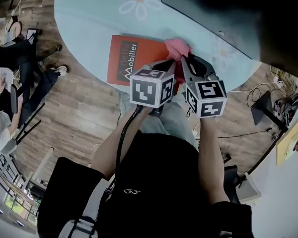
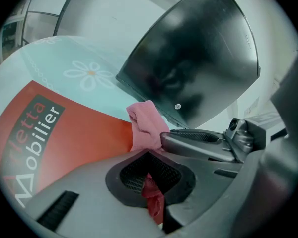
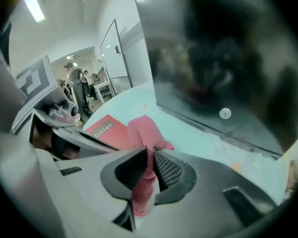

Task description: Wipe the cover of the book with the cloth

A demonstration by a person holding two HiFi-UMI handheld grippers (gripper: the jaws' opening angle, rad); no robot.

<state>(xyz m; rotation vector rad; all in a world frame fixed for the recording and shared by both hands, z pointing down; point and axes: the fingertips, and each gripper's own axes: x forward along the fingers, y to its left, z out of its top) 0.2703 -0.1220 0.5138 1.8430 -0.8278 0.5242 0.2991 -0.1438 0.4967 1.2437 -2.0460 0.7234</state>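
Dark panel [image 1: 204, 15], perhaps a monitor, just beyond cloth [image 1: 177, 47]

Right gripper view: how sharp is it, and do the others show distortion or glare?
Right gripper view: fisheye-curved, the dark panel smeared and out of focus, the cloth sharp. Left gripper view: same curving, book lettering readable, soft reflections on the panel. Head view: evenly lit, no glare.

A round table [image 1: 89, 19] with a pale blue top fills the upper middle of the head view, with a white flower print [image 1: 139, 1] near the frame's top edge. 1 red book [image 1: 124, 61] lies flat at the table's near rim. 1 large dark panel [image 1: 208, 9] rests on the table at the upper right.
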